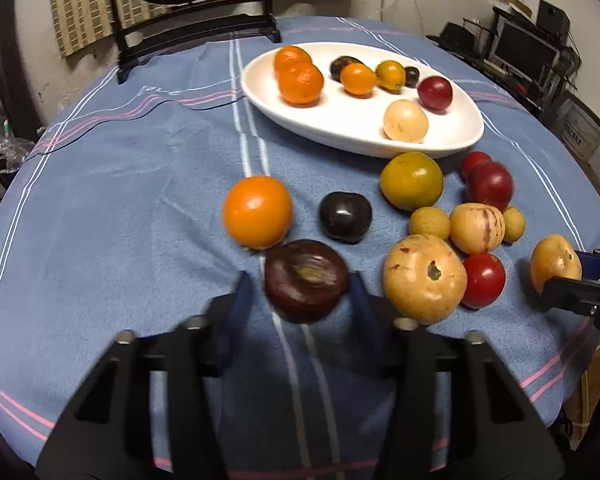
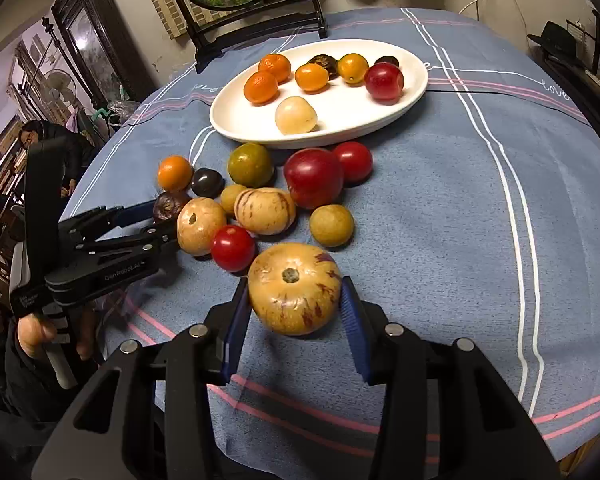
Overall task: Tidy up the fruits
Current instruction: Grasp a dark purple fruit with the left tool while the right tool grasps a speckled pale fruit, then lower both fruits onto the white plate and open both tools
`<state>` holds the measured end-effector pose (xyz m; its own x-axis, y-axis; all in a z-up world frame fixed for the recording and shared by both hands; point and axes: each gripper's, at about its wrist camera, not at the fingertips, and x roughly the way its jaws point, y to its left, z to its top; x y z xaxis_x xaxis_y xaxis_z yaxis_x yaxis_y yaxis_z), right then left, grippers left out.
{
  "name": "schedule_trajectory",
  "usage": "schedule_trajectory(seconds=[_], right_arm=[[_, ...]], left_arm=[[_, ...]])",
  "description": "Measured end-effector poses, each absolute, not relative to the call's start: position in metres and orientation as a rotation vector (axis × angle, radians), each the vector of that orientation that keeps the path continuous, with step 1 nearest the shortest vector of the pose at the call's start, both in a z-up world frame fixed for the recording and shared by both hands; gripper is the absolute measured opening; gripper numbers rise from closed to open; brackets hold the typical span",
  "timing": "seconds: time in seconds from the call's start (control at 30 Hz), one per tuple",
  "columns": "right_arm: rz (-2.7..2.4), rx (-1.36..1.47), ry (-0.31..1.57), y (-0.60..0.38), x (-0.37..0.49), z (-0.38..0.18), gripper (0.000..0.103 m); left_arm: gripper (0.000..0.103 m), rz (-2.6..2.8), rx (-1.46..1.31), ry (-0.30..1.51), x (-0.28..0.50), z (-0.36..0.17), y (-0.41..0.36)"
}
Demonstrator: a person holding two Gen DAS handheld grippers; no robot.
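Cluttered room, round table under a blue striped cloth [image 2: 480,208]: fruit sorting midway, both grippers loaded.

White oval dish [image 2: 236,120] at the far side already holds tangerines, small dark fruits, a red plum and a pale round fruit; judged the collection point. Loose pile [image 2: 260,200] of red, yellow and dark fruit lies just before it on the cloth, left to sort. Right gripper [image 2: 296,300]: jaws clamped either side of a yellow purple-streaked pepino melon [image 2: 294,300], stem scar up, near the pile's front edge. Left gripper [image 1: 304,284]: jaws closed against a dark purple mangosteen-like fruit [image 1: 306,280], image blurred. Side grips probably keep round fruit from rolling.
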<state>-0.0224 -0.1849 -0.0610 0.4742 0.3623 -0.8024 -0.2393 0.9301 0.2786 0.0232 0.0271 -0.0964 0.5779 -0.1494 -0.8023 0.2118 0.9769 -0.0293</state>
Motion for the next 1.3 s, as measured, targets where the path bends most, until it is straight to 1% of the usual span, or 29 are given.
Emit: schedule_trajectory(seconds=[0.1,0.5,0.73,0.9,1.07,1.2,1.3], right_arm=[[0.373,0.132,0.995,-0.186,-0.025,-0.056,0.045],[0.373,0.123,0.971,-0.184,-0.027,-0.048,0.045],[0.36,0.124,0.965,-0.189,-0.019,-0.044,0.045],[0.364,0.13,0.96,-0.193,0.003,-0.036,0.045],[0.385,0.126,0.955,-0.192,0.058,-0.022,0.045],[0.339,0.026,0.94,-0.178,0.115,-0.019,0.045],[0.279,-0.069,0.913,-0.17,0.143,-0.022,0.045]], left_arm=[[0.043,-0.232,-0.02,0.931,0.016,-0.092,0.04],[0.043,-0.302,0.004,0.88,-0.008,-0.059,0.028],[0.043,-0.314,0.027,0.834,0.006,-0.036,0.025],[0.043,-0.332,0.037,0.835,0.038,-0.022,0.017],[0.043,-0.34,0.049,0.841,0.088,-0.011,0.002],[0.043,-0.352,0.029,0.894,0.147,-0.011,-0.014],[0.044,-0.322,0.049,0.916,0.181,-0.017,-0.026]])
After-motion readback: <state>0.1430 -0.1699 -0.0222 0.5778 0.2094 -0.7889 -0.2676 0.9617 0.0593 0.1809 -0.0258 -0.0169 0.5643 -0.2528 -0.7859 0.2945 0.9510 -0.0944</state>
